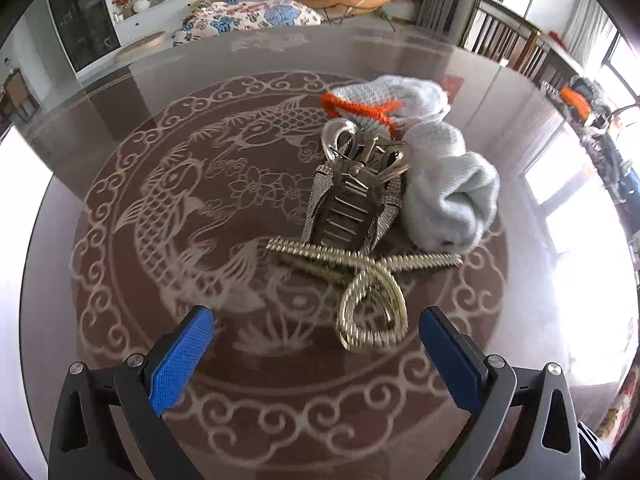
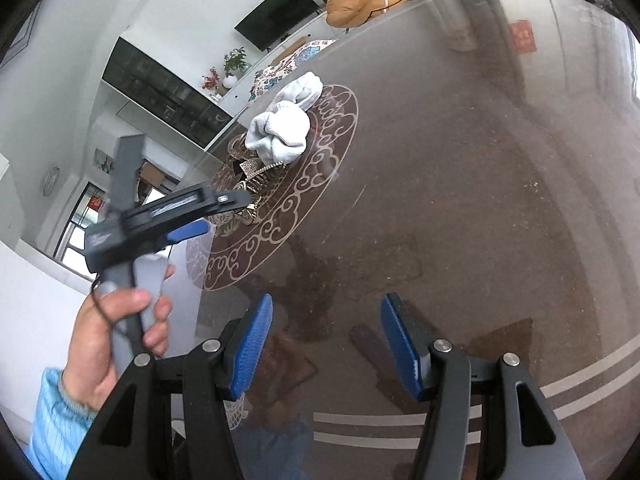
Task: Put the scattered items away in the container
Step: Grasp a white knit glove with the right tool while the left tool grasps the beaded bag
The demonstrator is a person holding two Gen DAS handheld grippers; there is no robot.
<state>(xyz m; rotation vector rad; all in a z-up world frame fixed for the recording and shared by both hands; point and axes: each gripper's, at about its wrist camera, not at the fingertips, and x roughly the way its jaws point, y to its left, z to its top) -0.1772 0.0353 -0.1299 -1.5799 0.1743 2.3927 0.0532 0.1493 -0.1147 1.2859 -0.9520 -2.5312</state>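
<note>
A pile of items lies on the patterned disc (image 1: 160, 200). It holds pale knitted gloves (image 1: 444, 184) with an orange cuff (image 1: 360, 110), a silver rhinestone claw clip (image 1: 352, 200) and a gold looped hair clip (image 1: 368, 280). My left gripper (image 1: 316, 314) is open, just short of the gold clip, with nothing between its blue pads (image 1: 184, 356). The right wrist view shows the gloves (image 2: 284, 128) and clips (image 2: 256, 176) far off, with the left gripper (image 2: 200, 220) beside them, held by a hand (image 2: 116, 332). My right gripper (image 2: 328, 304) hangs open and empty over bare glass. No container shows in either view.
The round glass table (image 1: 280, 52) reflects the room. Its far edge curves behind the pile. Wooden chairs (image 1: 508, 40) stand at the back right. A light blue sleeve (image 2: 56, 428) is at the lower left of the right wrist view.
</note>
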